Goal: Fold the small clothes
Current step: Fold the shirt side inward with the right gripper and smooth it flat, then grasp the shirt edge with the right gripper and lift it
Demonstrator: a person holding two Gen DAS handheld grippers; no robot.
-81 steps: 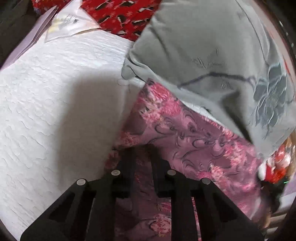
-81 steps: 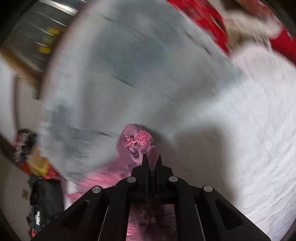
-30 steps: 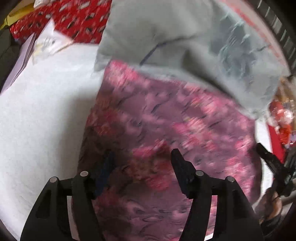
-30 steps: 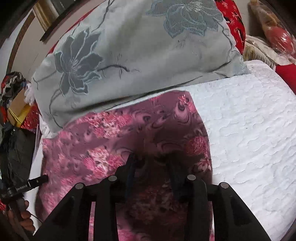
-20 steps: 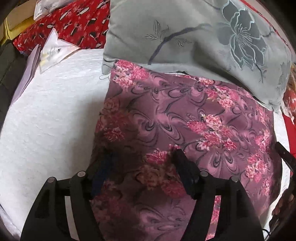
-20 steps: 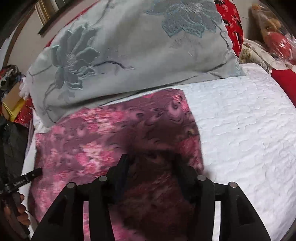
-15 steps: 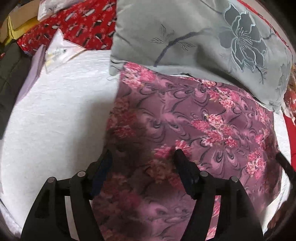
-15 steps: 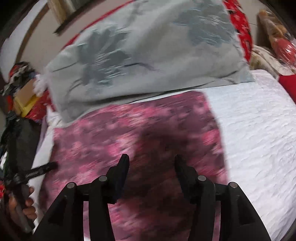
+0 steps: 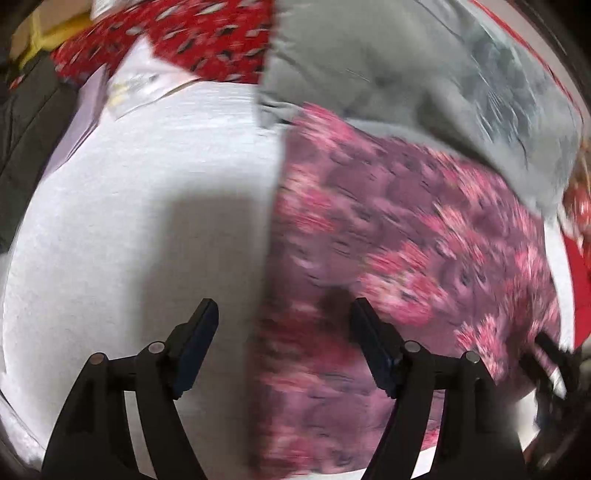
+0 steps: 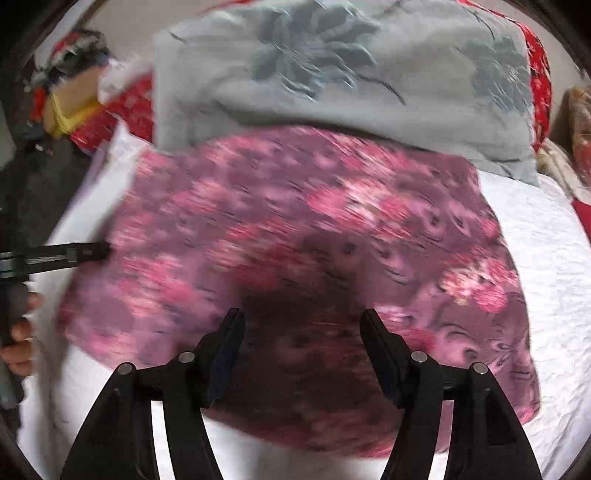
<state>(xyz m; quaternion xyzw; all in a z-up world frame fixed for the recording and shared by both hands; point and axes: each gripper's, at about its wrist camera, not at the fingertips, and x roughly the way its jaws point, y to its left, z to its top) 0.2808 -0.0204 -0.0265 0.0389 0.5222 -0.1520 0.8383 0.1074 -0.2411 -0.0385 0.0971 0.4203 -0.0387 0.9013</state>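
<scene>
While both views are pretty smeared, the purple-and-pink floral cloth (image 10: 332, 236) is easy enough to make out: it's lying spread flat on the white quilted bedspread (image 10: 546, 266), with its far edge tucked right up against the grey flower-embroidered pillow (image 10: 332, 74). The right gripper (image 10: 301, 325) hangs over the near middle of the cloth with its jaws spreading apart, nothing pinched between them, just its shadow on the fabric below. The left gripper (image 9: 282, 314) sits over the cloth's left edge, one finger above bare bedspread (image 9: 129, 221) and the other above the floral print (image 9: 406, 258); its jaws are widening too and aren't holding anything. From the right wrist view you can see the left gripper's tip (image 10: 70, 254) poking in beside the cloth's left side, with the person's fingers (image 10: 20, 343) around its handle. Behind the pillow (image 9: 406, 66) there's red patterned fabric (image 9: 192, 33), plus a white plastic packet (image 9: 140, 81) at the bedspread's far left corner.
</scene>
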